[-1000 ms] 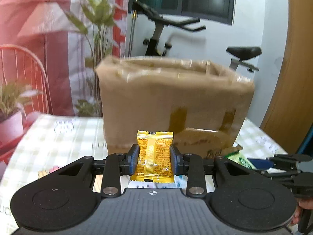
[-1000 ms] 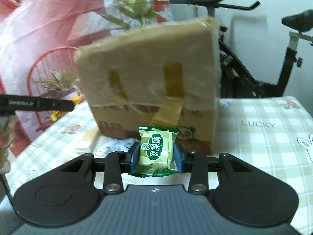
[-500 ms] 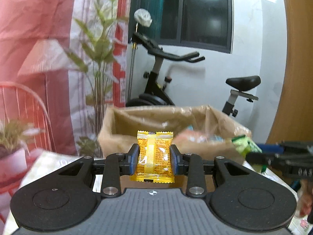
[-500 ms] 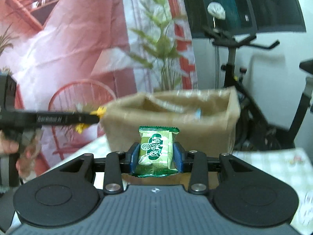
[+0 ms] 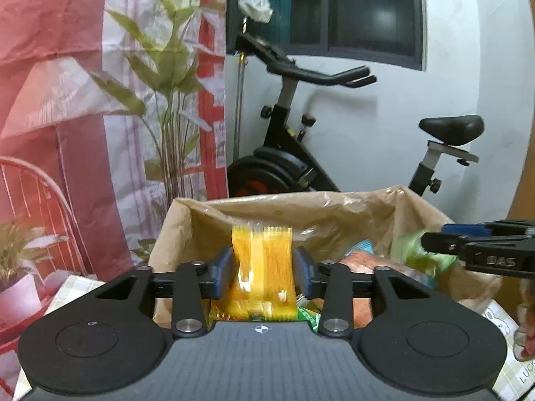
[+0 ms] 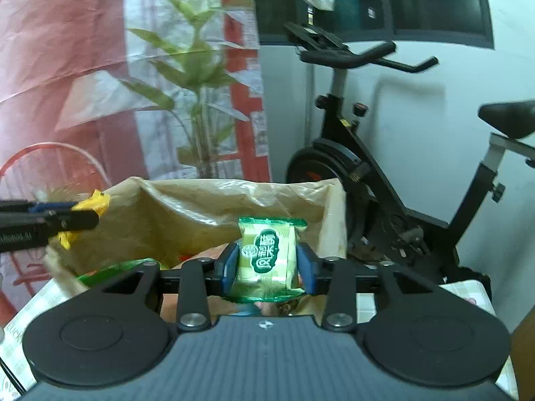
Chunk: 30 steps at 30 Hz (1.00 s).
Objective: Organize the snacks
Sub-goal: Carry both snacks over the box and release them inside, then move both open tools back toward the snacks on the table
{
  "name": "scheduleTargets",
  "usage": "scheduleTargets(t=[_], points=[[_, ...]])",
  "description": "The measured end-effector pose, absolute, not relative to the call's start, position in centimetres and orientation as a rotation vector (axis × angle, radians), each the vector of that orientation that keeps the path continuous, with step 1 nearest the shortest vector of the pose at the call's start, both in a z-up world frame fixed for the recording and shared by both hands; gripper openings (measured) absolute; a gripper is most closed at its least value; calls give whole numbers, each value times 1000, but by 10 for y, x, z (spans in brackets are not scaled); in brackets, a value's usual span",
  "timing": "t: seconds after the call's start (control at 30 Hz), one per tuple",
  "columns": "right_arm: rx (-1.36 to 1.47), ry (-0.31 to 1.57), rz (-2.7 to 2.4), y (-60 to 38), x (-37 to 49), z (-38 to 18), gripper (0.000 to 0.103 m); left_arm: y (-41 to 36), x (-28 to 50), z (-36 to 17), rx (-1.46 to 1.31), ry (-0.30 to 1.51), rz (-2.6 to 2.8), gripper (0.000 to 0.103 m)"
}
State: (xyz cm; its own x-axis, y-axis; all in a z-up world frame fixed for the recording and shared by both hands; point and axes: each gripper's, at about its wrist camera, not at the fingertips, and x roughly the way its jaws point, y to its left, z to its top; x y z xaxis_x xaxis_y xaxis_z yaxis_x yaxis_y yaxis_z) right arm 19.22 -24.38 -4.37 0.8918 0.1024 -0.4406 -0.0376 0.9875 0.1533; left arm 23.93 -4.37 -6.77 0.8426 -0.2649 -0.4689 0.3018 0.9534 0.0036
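Landmark: open cardboard box, lined with crinkled brown plastic, on a checked tablecloth.

Left wrist view. Far left of the box: red wire chair and a small potted plant. Behind the box's left corner: tall leafy plant against a red-and-white curtain. Directly behind the box: exercise bike, saddle off to the right.

Left gripper sits above the box's near edge. Its jaws are opening; the yellow packet is between them, motion-blurred, with a gap visible at each pad, so it looks released rather than pinched. Below it, inside the box, other wrappers lie piled: green, orange, blue.

Right of that, over the box's right side, the right gripper reaches in from the edge, a blurred green packet at its tip.

Right wrist view. Right gripper is over the box interior, jaws opening, green packet upright between the blue pads; right pad shows a slight gap, left pad contact unclear. The left gripper enters from the left over the box's left rim, yellow packet at its tip. The bike stands behind the box's right corner.
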Motion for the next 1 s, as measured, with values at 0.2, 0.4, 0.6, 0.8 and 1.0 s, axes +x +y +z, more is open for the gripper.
scheduleTargets(t=[0.2, 0.4, 0.6, 0.8, 1.0], points=[[135, 444, 119, -244, 174, -37, 49, -34, 233, -67, 71, 511, -273, 59], [158, 441, 146, -244, 149, -32, 55, -24, 210, -52, 69, 524, -256, 59], [164, 434, 148, -244, 117, -32, 60, -20, 174, -43, 81, 522, -233, 59], [171, 428, 151, -242, 90, -33, 63, -18, 144, -43, 78, 514, -227, 59], [166, 449, 178, -235, 70, -47, 64, -19, 123, -51, 86, 517, -229, 59]])
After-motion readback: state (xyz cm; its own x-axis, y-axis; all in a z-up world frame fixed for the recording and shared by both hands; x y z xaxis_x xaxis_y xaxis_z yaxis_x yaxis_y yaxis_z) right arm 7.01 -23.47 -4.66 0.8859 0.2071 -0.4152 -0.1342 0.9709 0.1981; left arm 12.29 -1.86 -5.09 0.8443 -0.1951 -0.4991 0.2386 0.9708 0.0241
